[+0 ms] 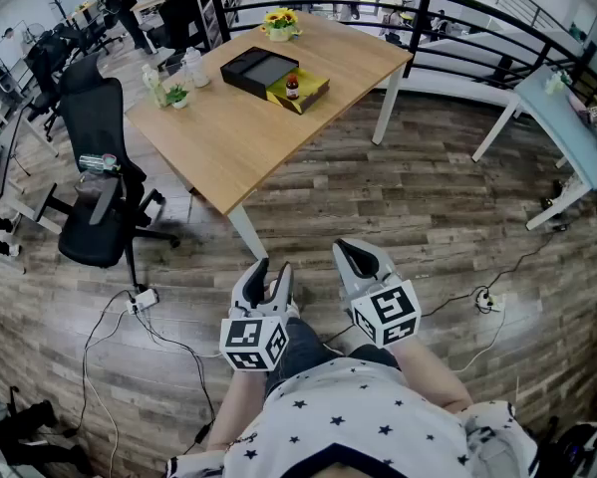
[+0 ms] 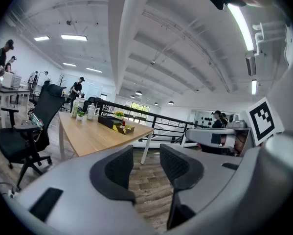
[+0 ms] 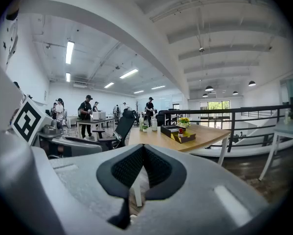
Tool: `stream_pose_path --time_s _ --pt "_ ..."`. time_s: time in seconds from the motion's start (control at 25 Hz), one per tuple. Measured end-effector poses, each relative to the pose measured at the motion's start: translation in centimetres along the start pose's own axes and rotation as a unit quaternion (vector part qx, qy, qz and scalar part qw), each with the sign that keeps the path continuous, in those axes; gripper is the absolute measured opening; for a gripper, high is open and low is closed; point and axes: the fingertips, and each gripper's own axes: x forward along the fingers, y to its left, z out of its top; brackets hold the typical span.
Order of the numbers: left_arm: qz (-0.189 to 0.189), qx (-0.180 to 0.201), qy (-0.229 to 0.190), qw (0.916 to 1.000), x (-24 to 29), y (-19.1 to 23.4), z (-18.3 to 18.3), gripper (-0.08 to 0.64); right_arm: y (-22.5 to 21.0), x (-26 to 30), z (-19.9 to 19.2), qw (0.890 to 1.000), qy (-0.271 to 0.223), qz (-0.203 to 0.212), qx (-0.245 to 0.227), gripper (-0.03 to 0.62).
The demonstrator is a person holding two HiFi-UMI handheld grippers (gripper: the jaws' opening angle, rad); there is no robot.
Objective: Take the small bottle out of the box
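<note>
- Head view: two grippers are held low over the wood floor, well apart from the one wooden table point(image 1: 240, 142).
- The left gripper point(image 1: 268, 278) has its jaws apart with nothing in them; the right gripper point(image 1: 361, 259) has its jaws pressed together, also empty.
- Two boxes sit on the table and touch each other: one black box point(image 1: 260, 69), open with only a grey lining showing, and one yellow box point(image 1: 309, 95).
- The one small bottle point(image 1: 292, 88), red-capped, stands upright in the yellow box.
- Also on the table are one flower pot point(image 1: 280, 26) at the far edge, and two taller bottles point(image 1: 193, 68) with one small plant point(image 1: 175, 96) at the left end.
- One black chair point(image 1: 97, 177) stands just beside the table's left end.
- Left gripper view: the left gripper point(image 2: 147, 166) shows a clear gap between its two jaws, with only floor in it.
- Beyond it, on the table point(image 2: 90, 137), the small bottle point(image 2: 123, 123) stands in the yellow box point(image 2: 128, 129), next to the black box point(image 2: 108, 121).
- Right gripper view: the right gripper point(image 3: 144, 168) has its jaws meeting, holding nothing.
- Far past them, the small bottle point(image 3: 182, 130) stands in the yellow box point(image 3: 186, 138) on the table point(image 3: 205, 136), with the black box point(image 3: 169, 129) touching it.
</note>
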Motion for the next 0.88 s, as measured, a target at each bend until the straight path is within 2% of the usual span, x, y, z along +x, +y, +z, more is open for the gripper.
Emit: stream_pose_path --time_s 0.28,0.6,0.88 --pt "-0.012 0.010 -0.001 0.9999 -3.2 -3.7 0.0 0.166 1.1 -5.1 0.7 1.000 -0.017 -0.006 0.008 0.006" --pt "-0.021 0.032 -0.015 0.9992 -3.0 -5.8 1.1 0.166 0.0 -6.6 1.2 0.999 -0.031 -0.012 0.006 0.006" --pt "-0.019 0.024 -0.020 0.9993 -3.7 -6.8 0.9 0.166 -0.3 -7.8 0.6 0.999 -0.036 -0.011 0.014 0.006"
